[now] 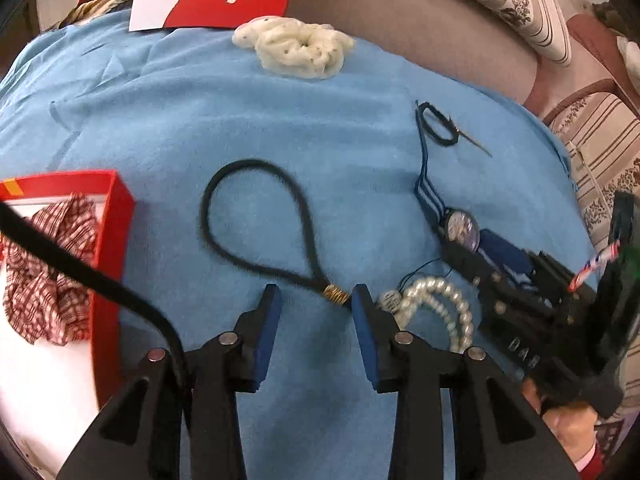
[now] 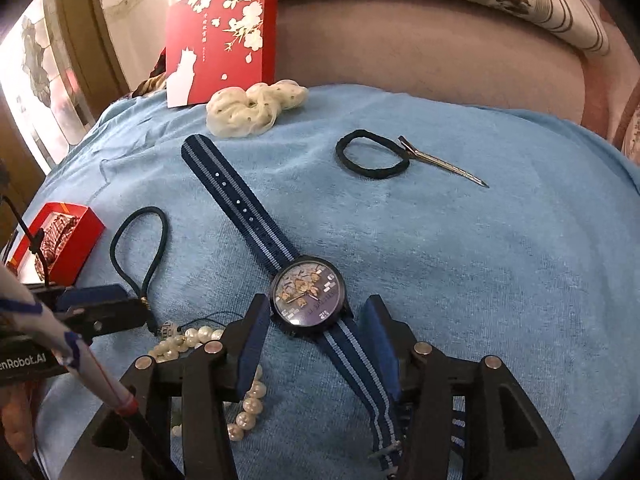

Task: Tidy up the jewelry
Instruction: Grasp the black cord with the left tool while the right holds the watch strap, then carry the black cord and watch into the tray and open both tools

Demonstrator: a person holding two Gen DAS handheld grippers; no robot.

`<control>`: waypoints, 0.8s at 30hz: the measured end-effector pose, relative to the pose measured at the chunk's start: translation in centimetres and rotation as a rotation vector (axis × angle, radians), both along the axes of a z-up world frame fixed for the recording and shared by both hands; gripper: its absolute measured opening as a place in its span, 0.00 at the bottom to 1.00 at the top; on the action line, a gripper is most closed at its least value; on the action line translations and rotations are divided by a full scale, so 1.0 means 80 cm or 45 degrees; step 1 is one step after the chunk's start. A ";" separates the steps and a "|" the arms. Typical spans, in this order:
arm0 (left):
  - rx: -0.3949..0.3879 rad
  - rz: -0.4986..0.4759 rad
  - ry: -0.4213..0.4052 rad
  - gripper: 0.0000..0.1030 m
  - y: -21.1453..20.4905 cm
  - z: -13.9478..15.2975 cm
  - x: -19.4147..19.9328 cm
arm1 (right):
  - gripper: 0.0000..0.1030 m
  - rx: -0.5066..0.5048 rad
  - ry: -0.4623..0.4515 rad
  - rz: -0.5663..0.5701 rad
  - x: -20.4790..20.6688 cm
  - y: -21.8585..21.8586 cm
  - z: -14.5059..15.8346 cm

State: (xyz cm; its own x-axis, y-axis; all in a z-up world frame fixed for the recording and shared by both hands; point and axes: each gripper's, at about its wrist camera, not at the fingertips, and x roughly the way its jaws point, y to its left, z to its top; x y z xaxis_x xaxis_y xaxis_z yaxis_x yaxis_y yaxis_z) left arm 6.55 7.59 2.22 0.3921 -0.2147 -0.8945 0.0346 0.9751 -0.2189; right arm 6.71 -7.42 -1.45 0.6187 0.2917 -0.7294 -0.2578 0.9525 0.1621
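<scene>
On a blue towel (image 1: 160,112) lie a black cord loop with a gold coil (image 1: 256,216), a pearl bracelet (image 1: 440,300), and a watch with a striped blue strap (image 2: 308,296). My left gripper (image 1: 316,300) is open, its pads either side of the gold coil (image 1: 337,295). My right gripper (image 2: 316,320) is open and straddles the watch strap just below the dial; it also shows in the left wrist view (image 1: 520,292). The cord loop (image 2: 140,240) and pearls (image 2: 188,340) show at the left of the right wrist view.
An open red box (image 1: 112,240) holding a checked scrunchie (image 1: 44,268) stands at the left. A cream scrunchie (image 2: 252,108), a red lid (image 2: 224,36), a black hair tie (image 2: 372,154) and a metal clip (image 2: 444,164) lie further back. A sofa is behind.
</scene>
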 end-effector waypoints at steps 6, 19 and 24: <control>0.060 0.045 -0.062 0.33 -0.016 -0.005 0.004 | 0.53 0.009 -0.001 -0.006 0.001 -0.001 -0.003; 0.041 0.024 -0.164 0.06 0.024 0.052 -0.037 | 0.43 0.155 -0.071 -0.086 -0.020 -0.014 0.031; -0.020 0.092 -0.243 0.06 0.086 0.110 -0.075 | 0.43 0.251 -0.134 -0.103 -0.059 -0.017 0.067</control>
